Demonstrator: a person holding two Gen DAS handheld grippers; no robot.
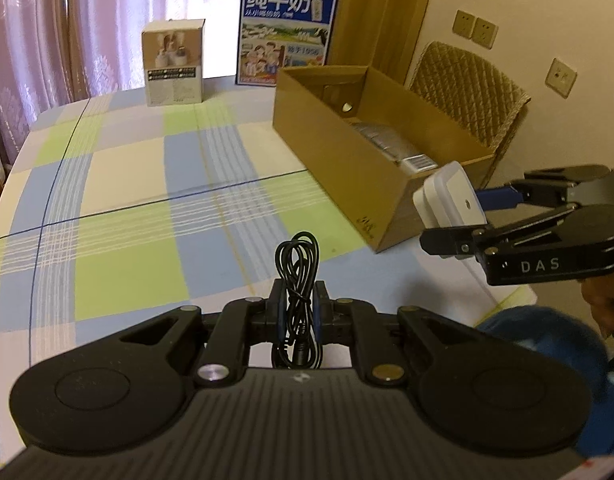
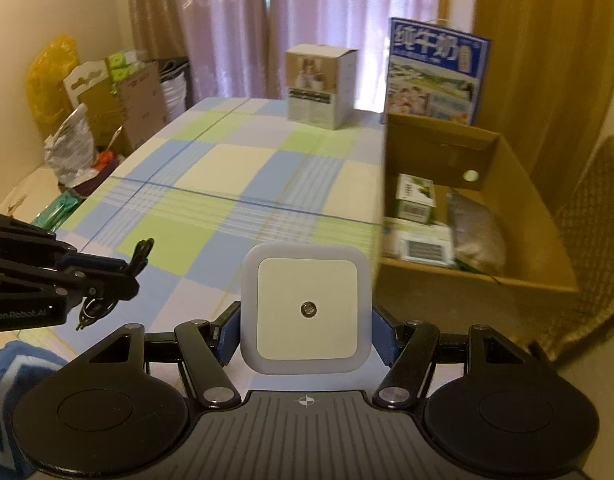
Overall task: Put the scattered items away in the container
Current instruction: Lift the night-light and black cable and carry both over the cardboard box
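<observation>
Coiled black cable (image 1: 298, 280) between closed fingers (image 1: 278, 312)

We see two matching black grippers: the left gripper (image 1: 298, 300) and the right gripper (image 2: 307, 336), each with a ribbed grey-black body marked by a small white crosshair, two round black discs at the sides, angled linkage arms joined by silver and brass-coloured screws, and blue pads inside the fingers. White lettering runs along their sides. A blue patterned sleeve (image 1: 547, 340) shows beside them.
</observation>
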